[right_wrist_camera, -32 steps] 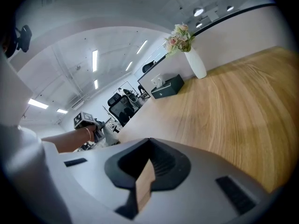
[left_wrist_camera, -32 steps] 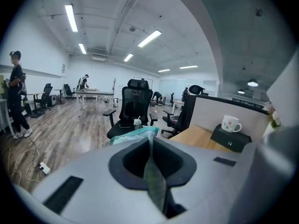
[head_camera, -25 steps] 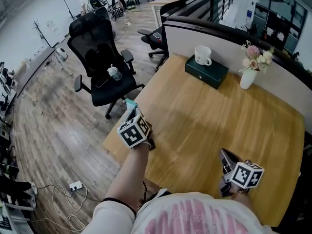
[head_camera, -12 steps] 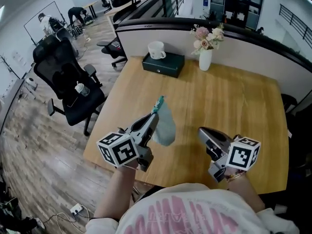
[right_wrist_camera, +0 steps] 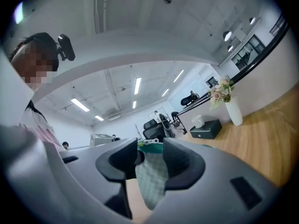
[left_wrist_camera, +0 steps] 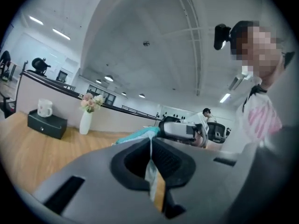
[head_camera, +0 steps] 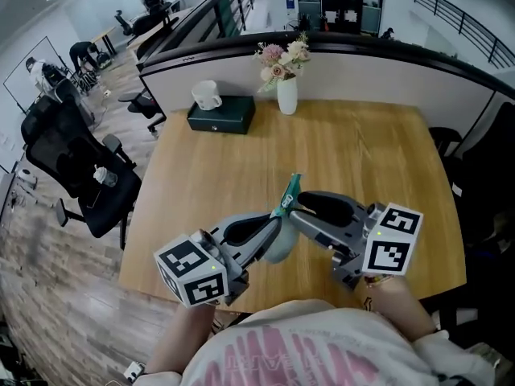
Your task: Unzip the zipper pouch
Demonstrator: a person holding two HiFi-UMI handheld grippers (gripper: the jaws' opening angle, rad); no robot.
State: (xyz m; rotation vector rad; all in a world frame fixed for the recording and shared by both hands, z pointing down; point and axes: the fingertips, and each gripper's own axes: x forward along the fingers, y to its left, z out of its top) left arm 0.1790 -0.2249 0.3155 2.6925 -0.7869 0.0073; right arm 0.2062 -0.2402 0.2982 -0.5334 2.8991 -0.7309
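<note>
Above the wooden table (head_camera: 362,151), the left gripper (head_camera: 272,222) holds a pale zipper pouch (head_camera: 279,246) pinched by its edge. The right gripper (head_camera: 298,215) faces it, jaws just opened around the pouch's teal top. A flower vase (head_camera: 286,95) stands behind.

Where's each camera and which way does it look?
Head view: on person's head, facing down: table, zipper pouch, left claw, right claw, pink shirt.
Left gripper view: on left claw, facing vase; jaws shut on pouch.
Right gripper view: on right claw, facing vase; jaws just opened, pouch between them.
Both gripper views share pouch, vase, shirt.
</note>
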